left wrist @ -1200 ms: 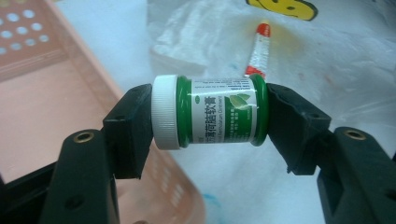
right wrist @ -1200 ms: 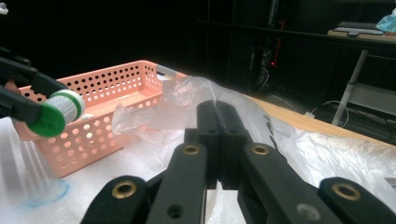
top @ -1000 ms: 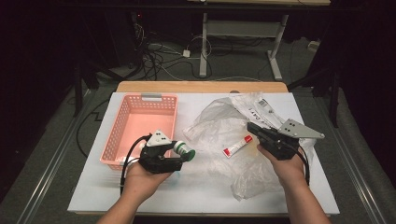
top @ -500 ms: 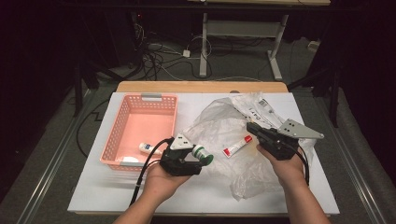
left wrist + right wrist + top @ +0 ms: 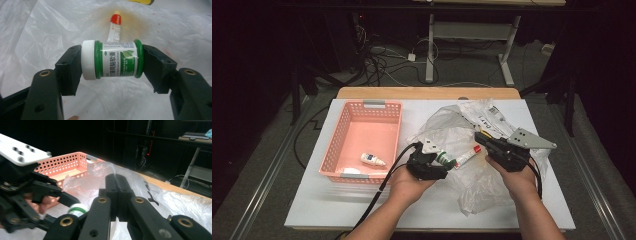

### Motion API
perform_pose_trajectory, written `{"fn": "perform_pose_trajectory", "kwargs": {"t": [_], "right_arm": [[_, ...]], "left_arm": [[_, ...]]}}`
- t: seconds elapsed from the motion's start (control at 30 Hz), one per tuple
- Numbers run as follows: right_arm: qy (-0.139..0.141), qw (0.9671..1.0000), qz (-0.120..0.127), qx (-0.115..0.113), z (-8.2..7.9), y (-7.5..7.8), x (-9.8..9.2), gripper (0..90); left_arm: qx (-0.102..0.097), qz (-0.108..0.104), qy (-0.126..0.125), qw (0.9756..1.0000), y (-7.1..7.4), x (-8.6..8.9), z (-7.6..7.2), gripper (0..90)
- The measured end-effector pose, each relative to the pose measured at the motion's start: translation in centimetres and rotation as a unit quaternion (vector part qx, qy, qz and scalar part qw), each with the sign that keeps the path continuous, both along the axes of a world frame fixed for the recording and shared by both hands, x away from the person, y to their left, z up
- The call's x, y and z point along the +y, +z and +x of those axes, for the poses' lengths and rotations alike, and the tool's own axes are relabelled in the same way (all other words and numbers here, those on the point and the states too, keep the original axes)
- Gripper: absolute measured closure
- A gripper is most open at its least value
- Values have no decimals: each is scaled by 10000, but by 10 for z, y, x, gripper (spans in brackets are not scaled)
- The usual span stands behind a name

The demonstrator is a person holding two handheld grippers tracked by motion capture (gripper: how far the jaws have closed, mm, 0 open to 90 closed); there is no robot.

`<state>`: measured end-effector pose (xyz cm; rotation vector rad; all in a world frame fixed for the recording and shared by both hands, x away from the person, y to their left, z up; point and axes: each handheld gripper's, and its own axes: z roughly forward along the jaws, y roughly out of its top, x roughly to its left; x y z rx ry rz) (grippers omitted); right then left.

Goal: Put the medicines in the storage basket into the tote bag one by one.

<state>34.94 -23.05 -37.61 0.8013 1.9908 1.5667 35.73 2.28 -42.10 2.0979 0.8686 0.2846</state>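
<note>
Left gripper (image 5: 113,65): clamped a small green jar (image 5: 113,60) end to end, one jaw on the white cap, the other on the base; the jar lay sideways, held above the clear plastic bag (image 5: 472,145).
Jar label: white with a green leaf and Chinese characters, too small to read with certainty; the jar's back was hidden.
Jar position: in the high view the green jar (image 5: 443,159) sat at the left gripper (image 5: 437,161) tip, over the bag's left edge, right of the pink basket (image 5: 388,107).
Right gripper (image 5: 117,186): jaws pressed flat together with nothing seen between them; in the high view the right gripper (image 5: 482,136) rested over the bag, its grey plate (image 5: 528,139) pointing right.
Tube (image 5: 114,27): white with a red cap, lying on the bag just beyond the jar; its print was blurred and its lower end hidden behind the jar. The tube (image 5: 467,155) lay between the two grippers.
Basket contents: a small white bottle (image 5: 372,159) with a dark label, unreadable, lay on the floor of the basket.
Bag writing: black marks in the right gripper view and a printed label at the far edge, neither legible.
Counter (image 5: 337,210): white, its near edge cut off by the forearms.
Background: dark; cables and table legs were barely made out.
</note>
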Motion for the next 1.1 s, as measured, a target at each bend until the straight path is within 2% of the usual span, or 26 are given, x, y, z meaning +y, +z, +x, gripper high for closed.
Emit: {"fn": "perform_pose_trajectory", "kwargs": {"t": [0.17,0.4,0.57,0.77,0.9,1.0,1.1], "right_arm": [[2,10000,-1,-19,1,-1,0,900],[-6,10000,21,14,1,-1,-1,900],[-6,10000,24,24,2,-2,-1,900],[-23,10000,24,38,3,-4,-1,900],[3,10000,-12,44,3,-4,-1,900],[2,10000,1,49,2,-4,-1,900],[-3,10000,12,55,3,-5,-2,900]], "left_arm": [[-18,-9,81,10000,-4,-14,15,350],[-183,83,245,9995,-10,-33,36,350],[-200,240,323,9990,-17,-46,50,350],[-183,271,462,9984,-25,-57,65,350],[-94,258,544,9981,-32,-61,74,349],[-4,237,480,9986,-35,-62,77,346],[58,120,406,9991,-34,-61,75,289]]}}
